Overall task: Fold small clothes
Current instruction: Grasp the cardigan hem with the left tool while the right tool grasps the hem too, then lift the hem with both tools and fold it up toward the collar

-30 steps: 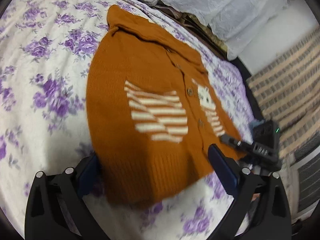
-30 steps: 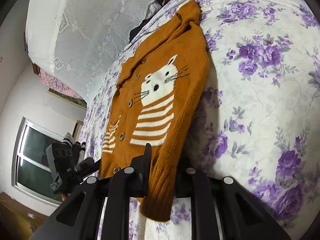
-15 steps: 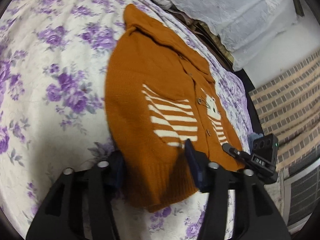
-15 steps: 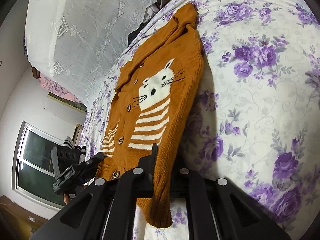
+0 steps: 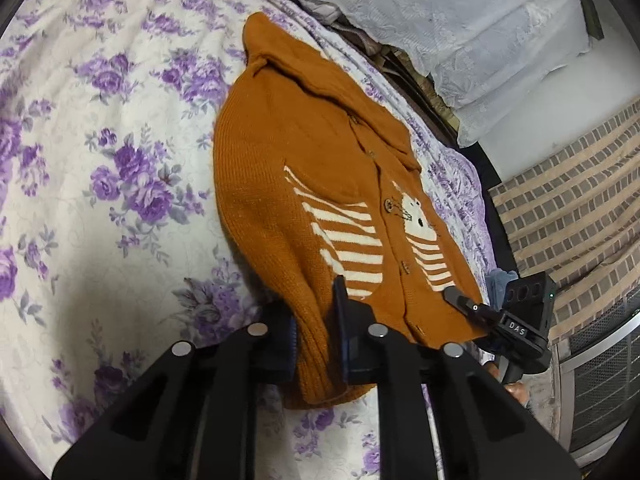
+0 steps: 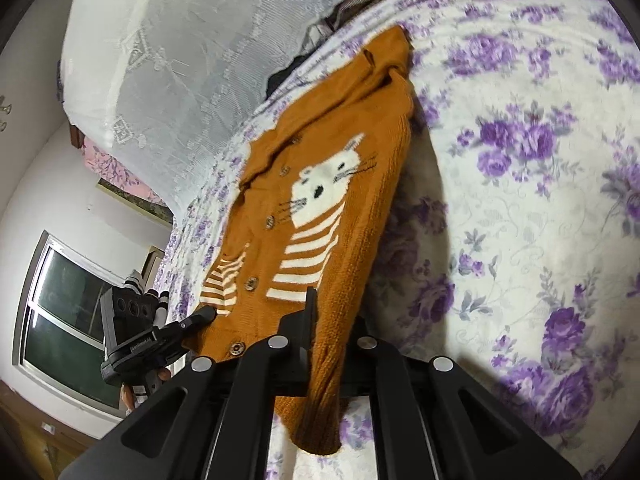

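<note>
Orange knitted cardigan with a white cat and cream stripes, pinched at both near hem corners on the purple-flowered bedspread.

Loose knit is the main risk: the left gripper is closing its jaws on the ribbed hem at the near left corner, and if they bite only the top layer or the thin edge, the back panel may sag or slip out when lifted. The right gripper has its jaws pressed together on the near right hem, so an uneven pull could stretch the buttoned front or skew the fold. Round about, a white lace cover lies beyond the collar at the far end, dark clothes beside it, a window off the bed's edge. Nothing lies on the cardigan itself; the collar end is unobstructed.
</note>
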The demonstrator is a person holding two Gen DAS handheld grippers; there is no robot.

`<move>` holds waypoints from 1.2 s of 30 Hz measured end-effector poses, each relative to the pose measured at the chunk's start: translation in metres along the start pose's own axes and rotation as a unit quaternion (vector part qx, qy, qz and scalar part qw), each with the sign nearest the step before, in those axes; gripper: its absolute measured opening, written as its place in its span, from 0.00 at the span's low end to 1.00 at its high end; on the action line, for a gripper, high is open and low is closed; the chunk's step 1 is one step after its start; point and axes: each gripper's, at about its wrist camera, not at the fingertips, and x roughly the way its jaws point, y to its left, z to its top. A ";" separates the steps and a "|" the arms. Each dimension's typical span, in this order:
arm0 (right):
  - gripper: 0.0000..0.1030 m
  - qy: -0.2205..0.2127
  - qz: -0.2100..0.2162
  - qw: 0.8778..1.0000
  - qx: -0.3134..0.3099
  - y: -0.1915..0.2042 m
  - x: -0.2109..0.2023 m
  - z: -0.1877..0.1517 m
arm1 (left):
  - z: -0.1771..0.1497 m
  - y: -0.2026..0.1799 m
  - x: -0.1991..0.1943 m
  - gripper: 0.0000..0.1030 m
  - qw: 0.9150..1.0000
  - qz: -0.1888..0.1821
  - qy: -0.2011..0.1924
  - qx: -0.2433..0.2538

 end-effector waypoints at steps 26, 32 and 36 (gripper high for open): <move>0.25 0.023 0.014 1.000 0.016 -0.006 -0.010 -0.023 | -0.025 -0.009 -0.001 0.53 1.000 0.007 0.010 0.011; 0.05 0.009 0.017 1.000 -0.005 0.004 -0.016 -0.029 | -0.028 -0.010 -0.007 0.09 1.000 -0.010 0.007 0.018; 0.05 -0.001 0.037 0.999 -0.018 0.014 -0.027 -0.030 | -0.030 -0.019 -0.026 0.09 0.999 -0.013 -0.024 0.037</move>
